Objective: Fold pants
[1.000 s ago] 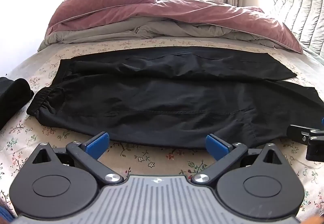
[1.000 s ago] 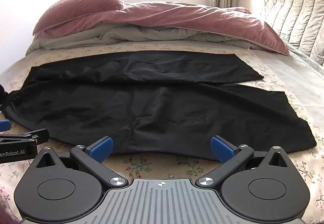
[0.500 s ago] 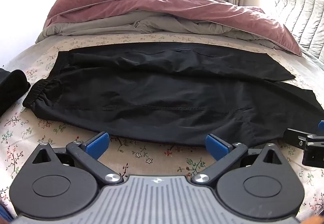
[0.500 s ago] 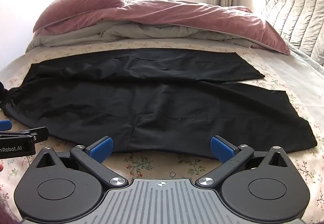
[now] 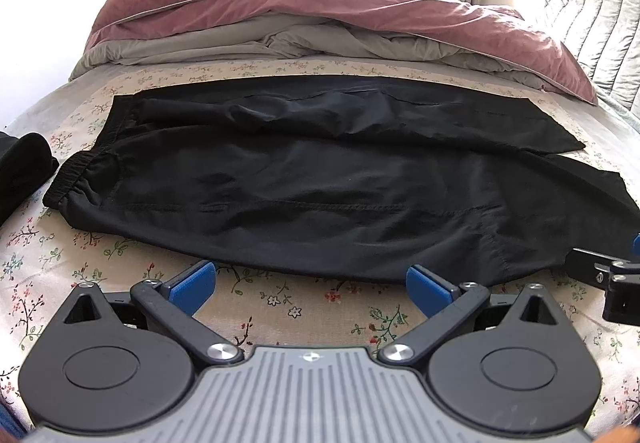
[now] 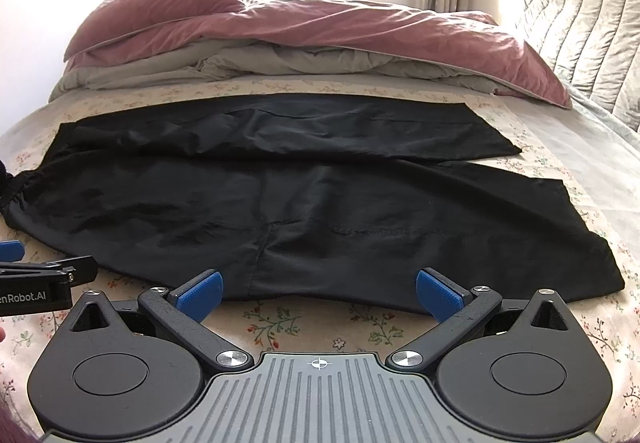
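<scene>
Black pants [image 5: 320, 179] lie flat across the floral bed sheet, waistband at the left, leg ends at the right, the far leg lying partly over the near one. They also show in the right wrist view [image 6: 304, 203]. My left gripper [image 5: 310, 285] is open and empty, just short of the pants' near edge. My right gripper [image 6: 318, 293] is open and empty, its blue pads at the near edge of the near leg. Each gripper shows at the side of the other's view.
A pink and grey duvet [image 5: 320, 23] is heaped at the back of the bed. A dark folded garment [image 5: 20, 171] lies at the left edge. A quilted grey headboard [image 6: 580, 31] stands at the right. Floral sheet [image 5: 304, 307] lies between the grippers and the pants.
Both grippers have risen and tilted slightly, so the pants and duvet sit a little lower in view. The jaws stay open. The pants have not moved.
</scene>
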